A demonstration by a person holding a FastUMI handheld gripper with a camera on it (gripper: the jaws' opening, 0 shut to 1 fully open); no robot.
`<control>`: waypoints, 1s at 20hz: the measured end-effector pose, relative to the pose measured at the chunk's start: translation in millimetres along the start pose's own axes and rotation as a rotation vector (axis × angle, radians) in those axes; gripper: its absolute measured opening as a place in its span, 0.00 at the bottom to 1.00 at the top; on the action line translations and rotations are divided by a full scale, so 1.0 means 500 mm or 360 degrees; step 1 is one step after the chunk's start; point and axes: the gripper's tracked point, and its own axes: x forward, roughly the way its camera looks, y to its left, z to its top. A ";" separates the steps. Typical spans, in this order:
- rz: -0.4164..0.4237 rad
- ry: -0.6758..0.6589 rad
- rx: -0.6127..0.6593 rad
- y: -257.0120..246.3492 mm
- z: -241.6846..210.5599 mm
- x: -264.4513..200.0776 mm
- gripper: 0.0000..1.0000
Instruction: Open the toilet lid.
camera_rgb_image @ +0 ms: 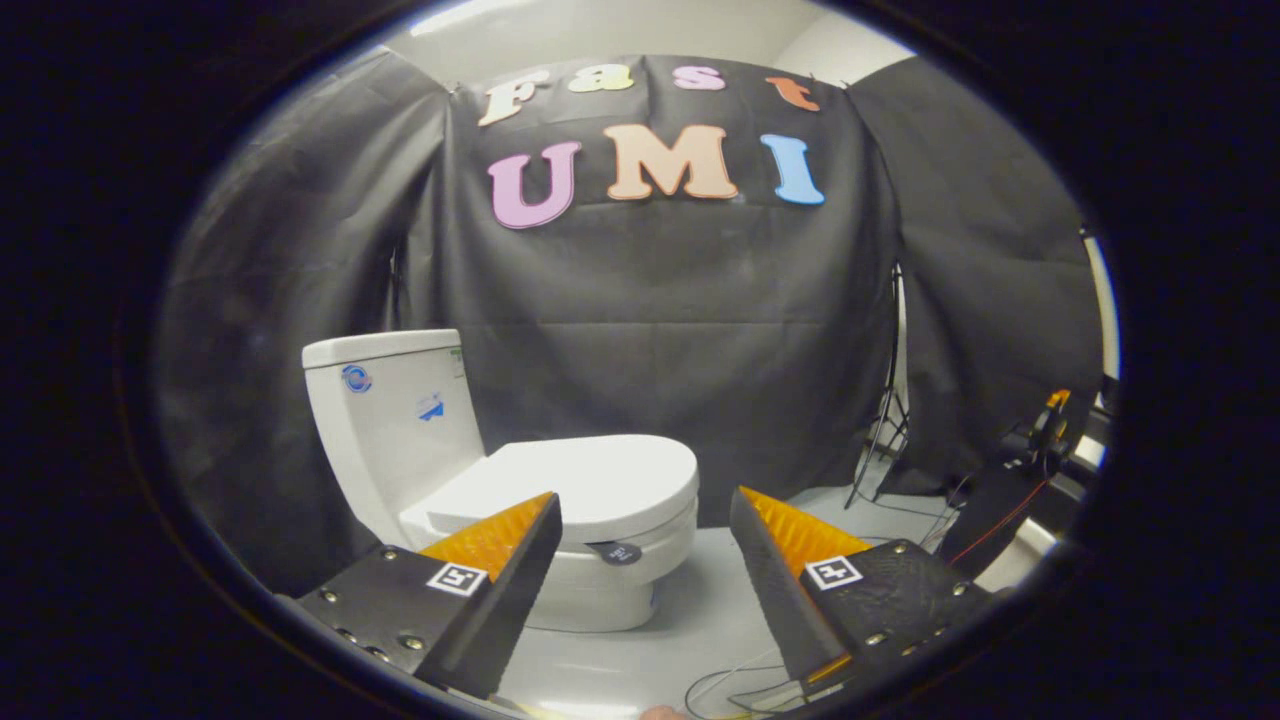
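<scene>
- White plastic toilet lid (590, 478) lay flat and closed, just beyond the fingers: probably light, stiff, slippery.
- Gripper (645, 525) gaped wide, holding nothing.
- Best hold looked like the front lip.

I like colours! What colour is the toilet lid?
The toilet lid is plain white, seen in the gripper view beyond the open gripper.
</scene>
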 end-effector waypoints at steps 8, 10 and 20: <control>-0.0095 -0.0007 0.0030 0.004 0.023 0.040 1.00; -0.0107 -0.0008 0.0040 0.002 0.021 0.047 1.00; -0.0125 0.0363 0.0316 -0.004 -0.080 0.149 1.00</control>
